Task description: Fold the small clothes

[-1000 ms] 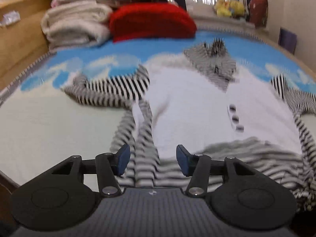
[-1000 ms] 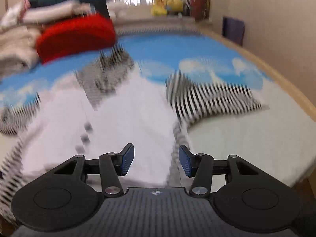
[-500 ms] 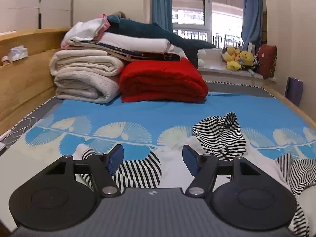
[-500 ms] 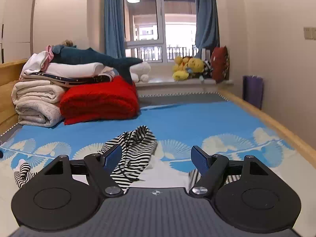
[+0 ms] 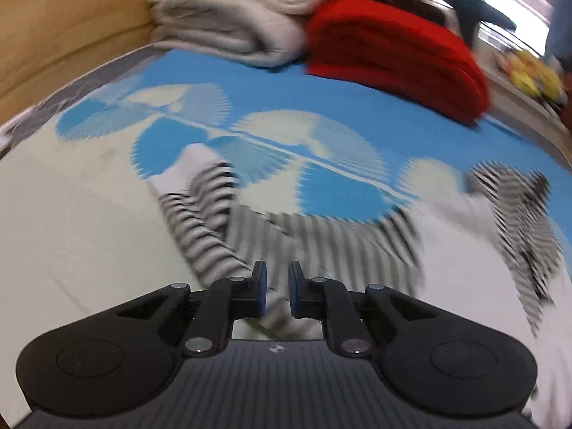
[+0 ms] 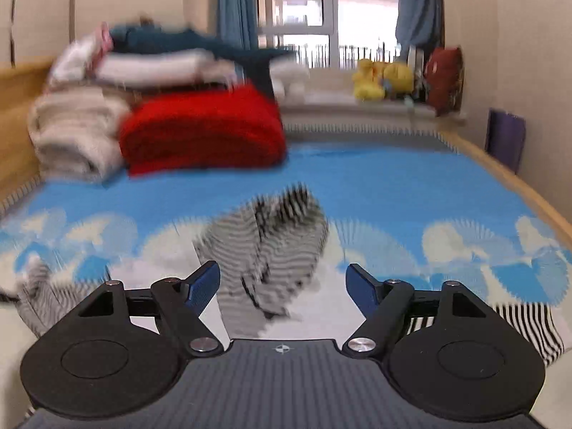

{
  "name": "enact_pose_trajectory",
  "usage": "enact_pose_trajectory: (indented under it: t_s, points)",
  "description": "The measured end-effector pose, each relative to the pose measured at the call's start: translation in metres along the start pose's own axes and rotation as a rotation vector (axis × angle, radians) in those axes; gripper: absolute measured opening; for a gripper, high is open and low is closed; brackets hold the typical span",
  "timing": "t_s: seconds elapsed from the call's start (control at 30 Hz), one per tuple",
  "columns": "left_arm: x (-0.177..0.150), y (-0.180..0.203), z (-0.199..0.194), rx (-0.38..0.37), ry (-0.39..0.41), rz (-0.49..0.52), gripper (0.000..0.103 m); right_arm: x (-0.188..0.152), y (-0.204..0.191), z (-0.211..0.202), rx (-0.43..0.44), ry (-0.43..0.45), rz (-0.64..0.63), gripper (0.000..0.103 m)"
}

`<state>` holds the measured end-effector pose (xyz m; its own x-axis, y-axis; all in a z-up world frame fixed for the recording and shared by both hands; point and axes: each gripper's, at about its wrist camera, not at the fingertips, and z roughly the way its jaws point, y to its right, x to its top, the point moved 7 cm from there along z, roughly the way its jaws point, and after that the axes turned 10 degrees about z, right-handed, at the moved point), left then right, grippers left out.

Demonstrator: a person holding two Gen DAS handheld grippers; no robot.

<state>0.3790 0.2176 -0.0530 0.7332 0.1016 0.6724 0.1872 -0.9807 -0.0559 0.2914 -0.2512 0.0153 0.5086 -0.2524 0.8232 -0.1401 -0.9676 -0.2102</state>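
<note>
Near the striped sleeve [image 5: 214, 239] of the small hooded top [image 5: 447, 250], spread on the blue bedspread [image 5: 271, 82], the left gripper [image 5: 277, 295] has just narrowed, fabric between its nearly closed jaws; grasp uncertain. Right gripper [image 6: 282, 286] gapes empty before the hood [image 6: 275, 236].

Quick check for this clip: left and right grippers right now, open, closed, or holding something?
Left gripper: just been closing, jaws nearly together on the striped sleeve between them.
Right gripper: open, holding nothing, above the striped hood.
</note>
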Motion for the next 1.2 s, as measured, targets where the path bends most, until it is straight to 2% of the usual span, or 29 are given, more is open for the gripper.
enact_pose_trajectory:
  t_s: [0.07, 0.1, 0.17, 0.23, 0.3, 0.43, 0.6, 0.67, 0.8, 0.87, 0.97, 1.0, 1.1, 1.2]
  points:
    - [0.005, -0.026, 0.016, 0.013, 0.001, -0.095, 0.026, -0.010, 0.000, 0.017, 0.013, -0.050, 0.046, 0.076]
    - [0.006, -0.039, 0.022, 0.022, -0.007, -0.146, 0.036, -0.015, -0.001, 0.025, 0.021, -0.074, 0.065, 0.074]
    - [0.011, -0.066, 0.036, 0.023, -0.050, -0.292, 0.040, -0.026, -0.003, 0.039, 0.013, -0.115, 0.063, 0.073]
    - [0.012, -0.081, 0.045, 0.008, -0.053, -0.384, 0.054, -0.034, -0.008, 0.046, 0.024, -0.134, 0.040, 0.070]
    - [0.009, -0.090, 0.056, 0.042, -0.085, -0.408, 0.056, -0.033, -0.011, 0.049, 0.035, -0.141, 0.035, 0.069]
    - [0.009, -0.098, 0.071, 0.060, -0.105, -0.446, 0.057, -0.028, -0.014, 0.056, 0.041, -0.148, 0.049, 0.069]
    - [0.012, -0.109, 0.080, 0.027, -0.128, -0.560, 0.057, -0.039, -0.017, 0.062, 0.041, -0.188, 0.020, 0.069]
    - [0.012, -0.109, 0.084, 0.024, -0.154, -0.558, 0.057, -0.044, -0.022, 0.062, 0.039, -0.192, -0.018, 0.069]
    - [0.008, -0.103, 0.090, 0.047, -0.189, -0.508, 0.055, -0.055, -0.032, 0.065, 0.034, -0.203, -0.081, 0.069]
    - [0.008, -0.102, 0.093, 0.044, -0.197, -0.489, 0.050, -0.058, -0.037, 0.067, 0.032, -0.208, -0.092, 0.069]
    - [0.007, -0.097, 0.100, 0.030, -0.213, -0.457, 0.028, -0.058, -0.045, 0.069, 0.030, -0.207, -0.102, 0.069]
    - [0.007, -0.097, 0.101, 0.026, -0.220, -0.450, 0.008, -0.058, -0.048, 0.069, 0.031, -0.207, -0.106, 0.069]
    - [0.014, -0.092, 0.096, 0.050, -0.218, -0.388, 0.006, -0.059, -0.055, 0.070, 0.032, -0.204, -0.123, 0.069]
    - [0.039, -0.076, 0.073, 0.051, -0.151, -0.293, 0.006, -0.058, -0.059, 0.069, 0.034, -0.205, -0.138, 0.069]
